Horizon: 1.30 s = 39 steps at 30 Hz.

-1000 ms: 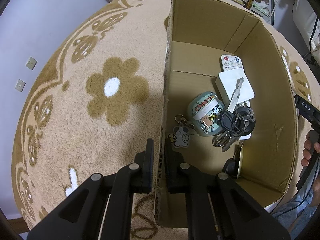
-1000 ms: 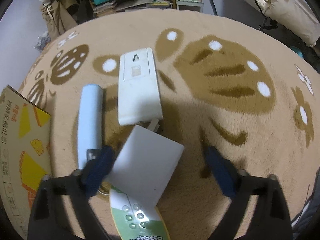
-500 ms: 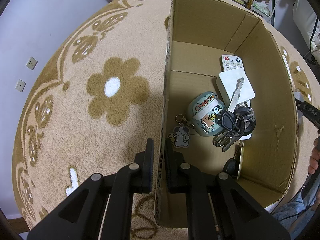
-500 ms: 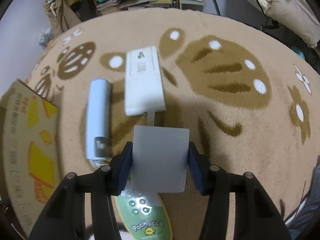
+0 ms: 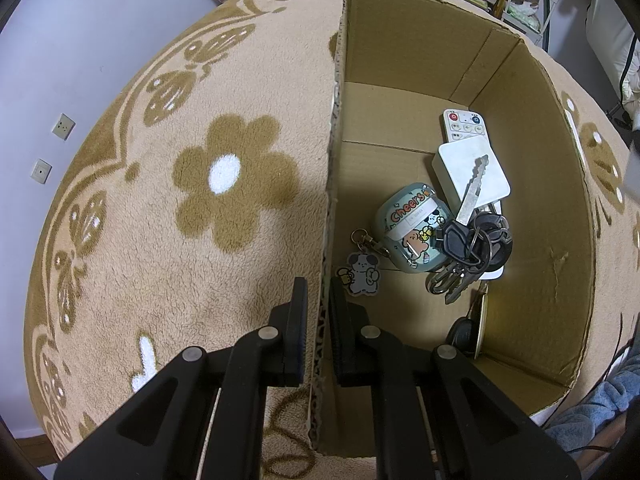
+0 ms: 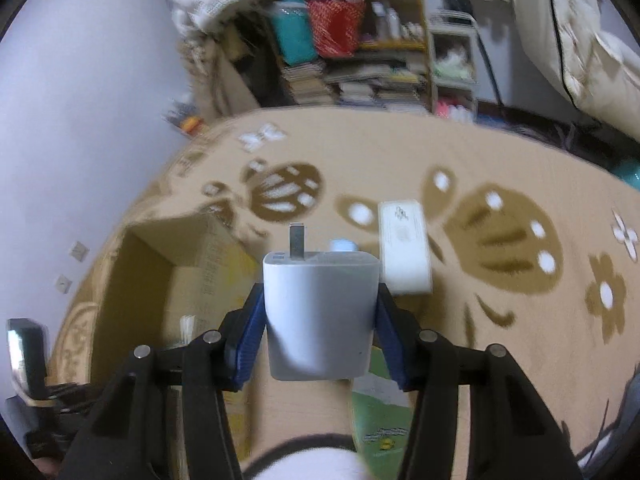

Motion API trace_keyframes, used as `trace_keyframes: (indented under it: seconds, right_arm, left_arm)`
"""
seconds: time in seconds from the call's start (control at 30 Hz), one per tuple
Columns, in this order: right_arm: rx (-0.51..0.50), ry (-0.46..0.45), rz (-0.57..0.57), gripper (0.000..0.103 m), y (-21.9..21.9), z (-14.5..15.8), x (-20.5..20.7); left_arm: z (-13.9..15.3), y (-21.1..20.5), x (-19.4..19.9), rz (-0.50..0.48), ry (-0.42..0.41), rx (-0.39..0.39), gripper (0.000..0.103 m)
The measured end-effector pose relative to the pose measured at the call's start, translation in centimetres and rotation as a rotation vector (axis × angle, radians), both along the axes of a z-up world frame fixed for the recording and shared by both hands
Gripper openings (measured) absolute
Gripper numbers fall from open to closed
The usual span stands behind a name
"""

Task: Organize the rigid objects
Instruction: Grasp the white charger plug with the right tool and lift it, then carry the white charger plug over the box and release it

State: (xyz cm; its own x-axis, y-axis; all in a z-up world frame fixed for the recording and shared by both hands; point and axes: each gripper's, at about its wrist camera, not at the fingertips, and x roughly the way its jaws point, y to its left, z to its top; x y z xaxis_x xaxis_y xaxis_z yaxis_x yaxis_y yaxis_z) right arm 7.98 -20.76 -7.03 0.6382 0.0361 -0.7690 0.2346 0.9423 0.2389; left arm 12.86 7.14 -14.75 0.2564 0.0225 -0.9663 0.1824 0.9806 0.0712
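Note:
My left gripper [image 5: 319,300] is shut on the near left wall of the open cardboard box [image 5: 332,184]. Inside the box lie a white remote [image 5: 464,126], a white square box [image 5: 474,174], a teal earbud case [image 5: 416,228] with a dog charm [image 5: 360,274], and a bunch of keys [image 5: 468,240]. My right gripper [image 6: 320,312] is shut on a white wall charger [image 6: 320,312], held in the air with its metal prong [image 6: 297,242] pointing away. The box [image 6: 160,272] shows lower left of it.
On the beige patterned rug [image 6: 500,320] lie a white rectangular device [image 6: 404,248], a pale blue cylinder [image 6: 342,245] mostly hidden behind the charger, and a green remote [image 6: 380,420]. Shelves and clutter [image 6: 340,40] stand beyond the rug. A dark round object [image 5: 462,332] lies in the box's near corner.
My right gripper closed on the white charger, lifted it off the rug and swung up and left toward the box. My left gripper has stayed clamped on the box wall.

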Motion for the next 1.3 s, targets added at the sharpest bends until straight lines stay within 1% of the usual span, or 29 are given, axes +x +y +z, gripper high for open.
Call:
trace_keyframes:
  seconds: [0.17,0.3,0.4,0.53,0.7,0.9,1.0,1.03,1.1,1.17,1.23,1.3]
  right_arm:
    - [0.017,-0.099,0.101,0.056,3.3,2.1,0.1]
    - [0.028,-0.163,0.208,0.056,6.2,2.4,0.1]
    - [0.063,-0.181,0.283,0.056,8.3,1.7,0.4]
    - [0.056,-0.15,0.335,0.056,10.4,0.6,0.6]
    - [0.043,-0.086,0.348,0.056,11.4,-1.3,1.0]
    - [0.029,-0.076,0.328,0.056,11.7,-2.6,1.2]
    - [0.013,-0.049,0.33,0.056,12.0,-3.3,1.5]
    - [-0.012,-0.053,0.333,0.056,12.2,-3.3,1.3]
    - [-0.026,-0.052,0.336,0.056,12.4,-3.2,1.4]
    - [-0.022,-0.05,0.328,0.056,12.4,-3.0,1.4]
    - [0.008,-0.069,0.333,0.056,12.2,-2.6,1.2]
    - [-0.003,-0.089,0.325,0.056,12.1,-2.1,1.0]
  left_arm:
    - [-0.1,0.1,0.0,0.002,0.006,-0.002,0.01]
    - [-0.1,0.1,0.0,0.001,0.004,0.003,0.01]
    - [-0.2,0.1,0.0,0.002,0.003,0.002,0.01]
    - [-0.2,0.3,0.1,0.009,0.006,-0.013,0.01]
    - [-0.2,0.3,0.1,0.002,0.005,-0.009,0.01]
    - [-0.2,0.4,0.2,0.005,0.006,-0.016,0.01]
    - [-0.2,0.4,0.2,0.011,0.007,-0.024,0.01]
    - [-0.2,0.5,0.2,0.014,0.008,-0.027,0.01]
    - [-0.2,0.5,0.3,0.013,0.007,-0.027,0.01]
    - [-0.2,0.7,0.3,0.014,0.008,-0.037,0.01]
    - [-0.3,1.0,0.3,0.021,0.014,-0.058,0.01]
    - [-0.3,1.0,0.4,0.021,0.016,-0.061,0.01]
